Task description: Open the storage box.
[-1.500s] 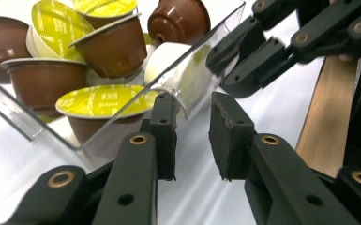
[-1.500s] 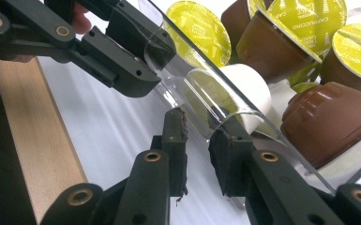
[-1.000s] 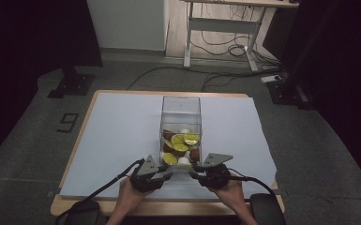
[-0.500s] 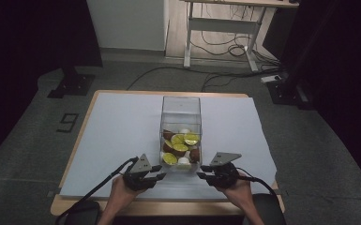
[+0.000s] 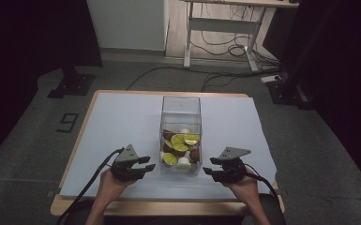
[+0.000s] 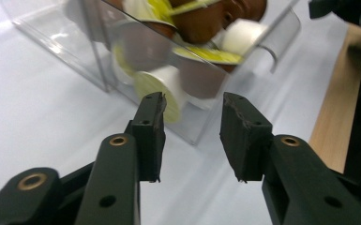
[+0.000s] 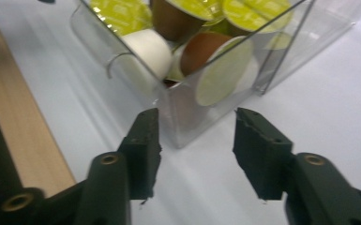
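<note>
High view: the clear box stands upright on the white mat, loaded with capsules. The left gripper sits to the box's left near corner, the right gripper to its right near corner; both are apart from the walls. A second ago both grippers were close together at the box's near face; they now stand further out to each side, nearer the table edge. The box has kept its place. Left gripper view: the jaws stand released, with nothing between the pads. They have just been opening. The box's near corner lies just ahead of the gap, slightly above the tips, not touching. A white capsule presses against the wall beyond the left-hand jaw. Right gripper view: the jaws are released and empty, and have just been opening, by a wider step than the left pair. The box corner lies ahead, centred between the tips, apart from both. A brown capsule sits behind the wall. Assessment: the spread and release suggest the box has been set down or let go and both grippers are backing off. The placement appears complete, or a fresh approach is being prepared.
</note>
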